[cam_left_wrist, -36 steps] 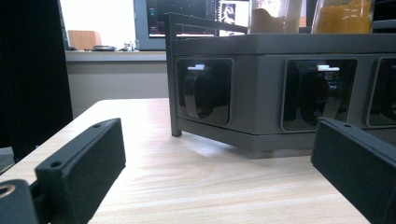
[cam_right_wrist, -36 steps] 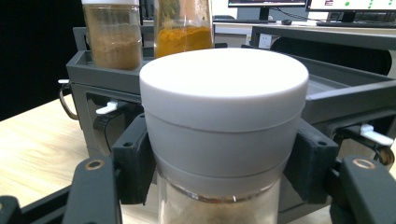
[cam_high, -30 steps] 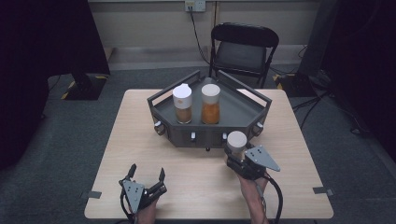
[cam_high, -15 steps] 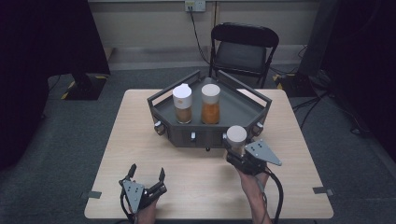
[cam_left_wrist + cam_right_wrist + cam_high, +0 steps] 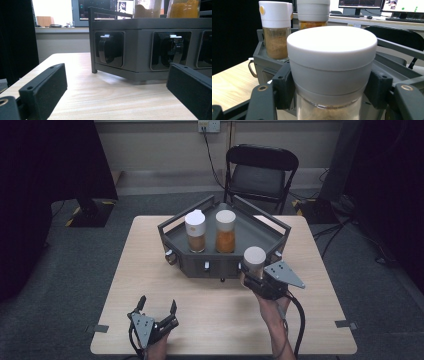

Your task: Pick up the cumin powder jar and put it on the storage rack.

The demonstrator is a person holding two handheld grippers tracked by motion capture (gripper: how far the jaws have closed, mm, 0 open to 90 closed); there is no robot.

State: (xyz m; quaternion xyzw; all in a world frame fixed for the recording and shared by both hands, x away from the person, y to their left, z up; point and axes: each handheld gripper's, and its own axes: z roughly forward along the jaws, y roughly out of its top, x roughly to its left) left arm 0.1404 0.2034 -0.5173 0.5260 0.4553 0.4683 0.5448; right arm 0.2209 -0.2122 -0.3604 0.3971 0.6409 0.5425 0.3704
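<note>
A dark grey angular tray (image 5: 260, 231) stands at the far middle of the wooden table (image 5: 150, 270). Two white-capped spice jars stand in it: a brown one (image 5: 195, 231) on the left, an orange one (image 5: 225, 231) beside it. My right gripper (image 5: 252, 276) is shut on a third white-capped jar (image 5: 254, 260), held upright just in front of the tray's right front wall. That jar (image 5: 332, 70) sits between the black jaws in the right gripper view. My left gripper (image 5: 156, 309) rests open near the table's front edge, nothing between its jaws; the tray (image 5: 140, 45) lies ahead of it.
A black folding chair (image 5: 261, 170) stands behind the table. Small knobs (image 5: 110, 50) sit in recesses along the tray's front wall. Bare tabletop lies left of the tray and between the two grippers.
My right gripper has carried the jar up and forward, from the table in front of the tray to level with the tray's front wall. The left gripper has not moved.
</note>
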